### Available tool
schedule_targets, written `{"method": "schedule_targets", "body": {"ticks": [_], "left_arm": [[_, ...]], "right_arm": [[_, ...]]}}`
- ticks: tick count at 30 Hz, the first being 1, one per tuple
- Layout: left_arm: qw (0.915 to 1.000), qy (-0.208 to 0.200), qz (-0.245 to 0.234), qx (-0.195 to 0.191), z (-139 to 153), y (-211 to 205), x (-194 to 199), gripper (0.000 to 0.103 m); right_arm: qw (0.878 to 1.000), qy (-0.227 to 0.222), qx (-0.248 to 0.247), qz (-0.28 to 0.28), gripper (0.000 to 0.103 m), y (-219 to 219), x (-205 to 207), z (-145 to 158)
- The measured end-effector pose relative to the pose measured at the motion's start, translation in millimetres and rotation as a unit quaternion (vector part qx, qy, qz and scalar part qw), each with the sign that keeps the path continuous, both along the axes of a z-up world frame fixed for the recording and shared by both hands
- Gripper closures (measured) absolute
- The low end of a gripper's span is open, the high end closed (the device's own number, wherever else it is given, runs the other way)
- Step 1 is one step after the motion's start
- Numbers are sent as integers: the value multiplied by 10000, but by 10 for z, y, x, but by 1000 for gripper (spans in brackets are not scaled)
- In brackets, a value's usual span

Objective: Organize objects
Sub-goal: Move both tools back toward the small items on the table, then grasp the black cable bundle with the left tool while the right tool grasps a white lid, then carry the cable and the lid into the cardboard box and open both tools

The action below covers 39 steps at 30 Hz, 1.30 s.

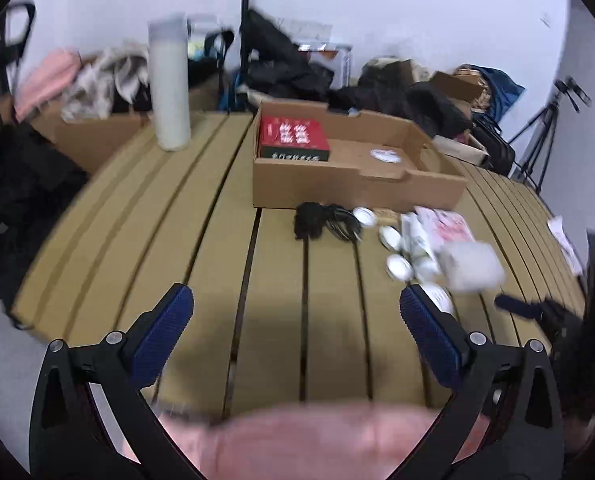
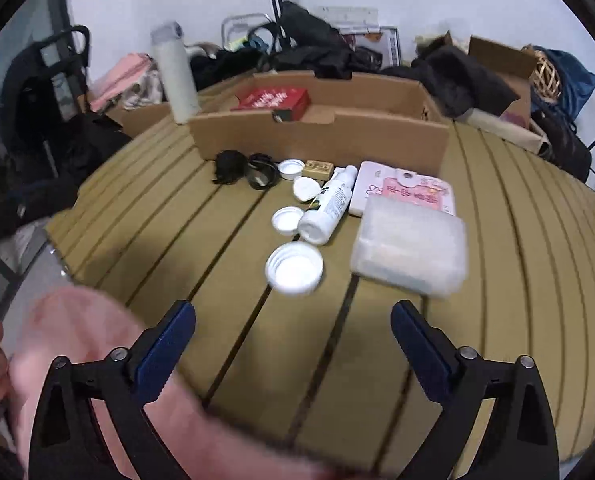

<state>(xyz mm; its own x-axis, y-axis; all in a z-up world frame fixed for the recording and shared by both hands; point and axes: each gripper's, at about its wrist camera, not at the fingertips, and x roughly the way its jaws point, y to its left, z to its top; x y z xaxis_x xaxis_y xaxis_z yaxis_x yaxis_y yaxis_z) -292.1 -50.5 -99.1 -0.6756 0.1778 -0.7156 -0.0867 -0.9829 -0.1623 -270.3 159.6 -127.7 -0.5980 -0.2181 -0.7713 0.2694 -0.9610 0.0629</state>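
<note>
On the slatted tan table (image 2: 225,340), a loose cluster of small things lies just in front of the open brown cardboard tray (image 2: 321,140), which already holds a red printed box (image 2: 273,100). Nearest the right gripper (image 2: 293,328) sits a white ribbed plastic cap (image 2: 294,268), straight ahead and slightly left of its centreline; a frosted translucent plastic case (image 2: 411,252) lies beside it to the right. A white squeeze bottle (image 2: 329,208) lies behind the cap, its long axis running diagonally away towards the tray. Both grippers stand wide and empty. The left gripper (image 1: 297,320) has the cluster off to its right, so the right hand looks better placed for the cap.
</note>
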Motion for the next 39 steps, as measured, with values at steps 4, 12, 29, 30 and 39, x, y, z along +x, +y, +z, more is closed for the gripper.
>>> {"method": "schedule_targets", "body": {"ticks": [4, 12, 29, 30, 39], "left_arm": [[9985, -516, -200, 44, -296, 24, -715, 20], [9953, -756, -561, -234, -741, 257, -1357, 47], [9959, 39, 218, 874, 265, -248, 586, 77], [9960, 49, 248, 863, 302, -228, 759, 77], [9970, 299, -15, 711, 586, -17, 1049, 77]], "right_arm": [[9999, -84, 143, -4, 12, -110, -297, -139], [9995, -139, 286, -53, 26, -169, -411, -353], [9991, 331, -218, -120, 59, 173, 241, 312], [9988, 406, -236, -111, 59, 195, 353, 398], [9969, 760, -208, -54, 59, 183, 789, 726]]}}
